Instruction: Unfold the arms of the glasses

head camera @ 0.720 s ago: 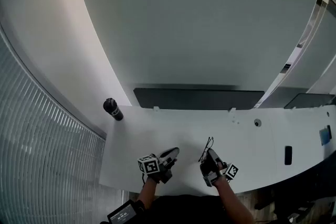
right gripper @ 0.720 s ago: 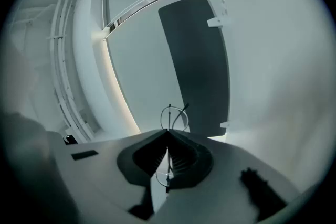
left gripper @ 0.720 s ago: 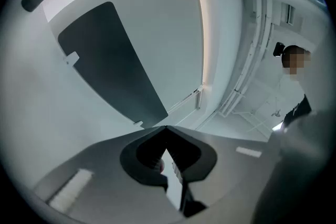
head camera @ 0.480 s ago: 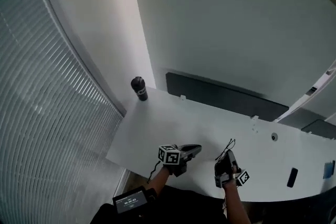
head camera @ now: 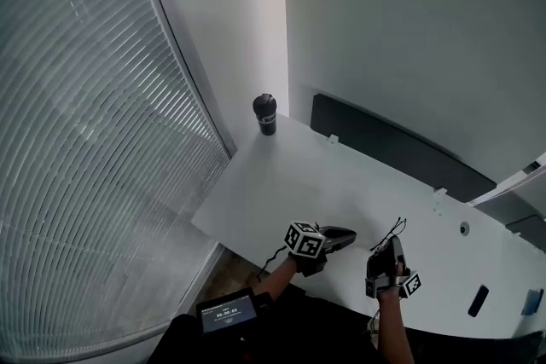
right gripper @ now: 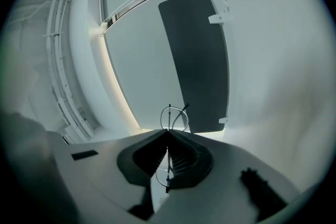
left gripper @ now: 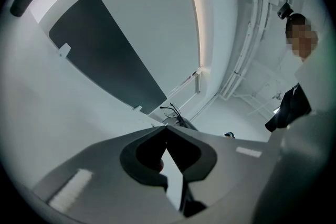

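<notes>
Glasses [head camera: 393, 227] remain pinched in right claw [head camera: 392, 243]; window blinds [head camera: 102, 141] now loom larger.

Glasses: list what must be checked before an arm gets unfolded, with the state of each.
1. Right gripper grips the glasses: ok, its jaws are closed on the thin wire frame.
2. Left gripper empty: ok, nothing sits between its jaws.
3. Left gripper open to take an arm: not ok, its jaws are shut tip to tip.
4. Left gripper faces the glasses: ok, they show just beyond its tips.
5. Which arms are folded: cannot tell, the wire is too thin to read.
6. Desk under both grippers: ok in the head view.
</notes>
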Motion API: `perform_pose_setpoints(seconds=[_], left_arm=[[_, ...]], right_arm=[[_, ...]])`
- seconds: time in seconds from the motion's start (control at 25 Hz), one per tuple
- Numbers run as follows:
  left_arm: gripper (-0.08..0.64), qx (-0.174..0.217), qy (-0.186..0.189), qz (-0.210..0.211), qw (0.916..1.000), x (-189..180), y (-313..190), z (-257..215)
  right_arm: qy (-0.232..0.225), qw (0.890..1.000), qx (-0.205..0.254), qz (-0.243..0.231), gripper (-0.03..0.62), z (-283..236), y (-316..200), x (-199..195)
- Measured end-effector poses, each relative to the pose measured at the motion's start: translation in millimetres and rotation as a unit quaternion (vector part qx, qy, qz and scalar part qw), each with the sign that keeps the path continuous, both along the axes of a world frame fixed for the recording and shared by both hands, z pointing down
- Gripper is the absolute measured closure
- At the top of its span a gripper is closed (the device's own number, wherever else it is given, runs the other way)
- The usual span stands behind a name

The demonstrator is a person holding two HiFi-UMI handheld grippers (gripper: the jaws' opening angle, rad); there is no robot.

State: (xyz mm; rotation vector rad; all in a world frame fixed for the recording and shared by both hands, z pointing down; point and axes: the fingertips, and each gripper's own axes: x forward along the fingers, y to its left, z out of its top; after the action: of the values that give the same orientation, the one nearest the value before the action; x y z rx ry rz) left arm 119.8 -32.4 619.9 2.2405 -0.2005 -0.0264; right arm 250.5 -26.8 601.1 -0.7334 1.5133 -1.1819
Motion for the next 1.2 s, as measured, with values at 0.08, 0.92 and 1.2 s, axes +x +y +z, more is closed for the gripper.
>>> perform_pose_setpoints(seconds=[0.08,0.92,1.2], left_arm=[[0.552,0.0,0.004,-0.005,1.0,-0.9,-0.4,0.2],[0.528,-0.009,0.043,-0.016,0.9989,-20.9,-16.7,-12.2],[0.44,0.016,0.023,0.011,0.9996,-4.7,-14.9,-22.8]], right_arm=[[0.001,1.0,0.0,-0.005,0.583,-0.1,1.2,-4.6],[0.056,0.996,0.008,-0.064,0.583,-1.2,8.8,-55.4],[0.074,0.995,0.01,-0.059,0.583,-2.9,3.5,-54.1]])
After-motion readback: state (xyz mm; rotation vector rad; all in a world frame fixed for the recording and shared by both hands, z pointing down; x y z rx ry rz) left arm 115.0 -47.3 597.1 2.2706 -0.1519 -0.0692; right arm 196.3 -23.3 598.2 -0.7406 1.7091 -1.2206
